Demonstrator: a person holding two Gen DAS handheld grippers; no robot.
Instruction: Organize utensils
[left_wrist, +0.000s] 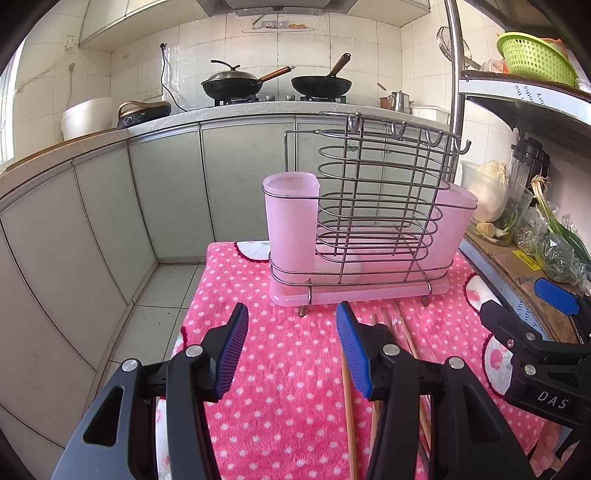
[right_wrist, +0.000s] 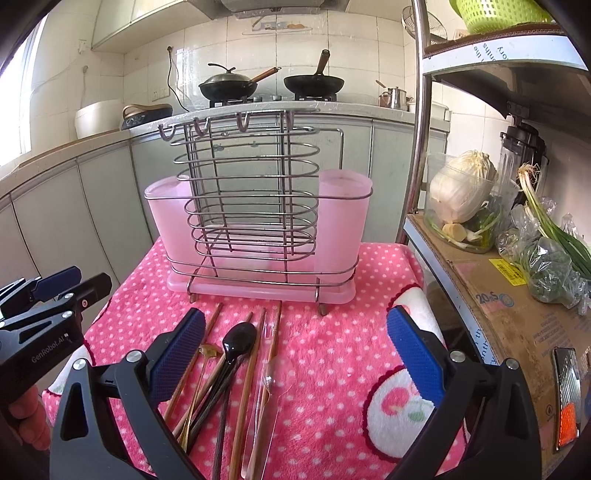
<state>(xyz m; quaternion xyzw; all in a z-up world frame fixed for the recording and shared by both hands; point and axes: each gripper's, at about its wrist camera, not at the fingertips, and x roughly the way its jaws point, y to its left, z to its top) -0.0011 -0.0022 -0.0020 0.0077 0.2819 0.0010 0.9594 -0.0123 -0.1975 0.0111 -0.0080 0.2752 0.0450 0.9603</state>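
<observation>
hovering low over the pink cloth (right_wrist: 332, 354), both grippers gaping wide and holding nothing

right gripper (right_wrist: 295, 350) sitting almost directly above the utensils (right_wrist: 236, 373) – chopsticks (right_wrist: 248, 384), a dark spoon (right_wrist: 238, 339), a clear spoon (right_wrist: 271, 376) – all lying loose on the cloth, bunched under its left finger (right_wrist: 177, 354) and spilling toward the middle of the gap

running long axes roughly away from the camera, toward the rack (right_wrist: 258, 229), fanning a little at the far tips; lying more or less in line with the fingers rather than across them, so likely needing a lowering and a slight shift left before pinching one out of the bunch

left gripper (left_wrist: 291, 347) floating over bare cloth, with the chopsticks showing only past its right finger (left_wrist: 354, 354) – outside the gap, further from the pile than the right one

standing just beyond the far tips of the utensils, rack resting on the cloth, wire basket in the middle flanked by two pink cups (right_wrist: 343, 221), both looking empty, though their insides not really showing

judging the sorting as not yet started, nothing lifted, right gripper being the nearer and better placed for a first pick
</observation>
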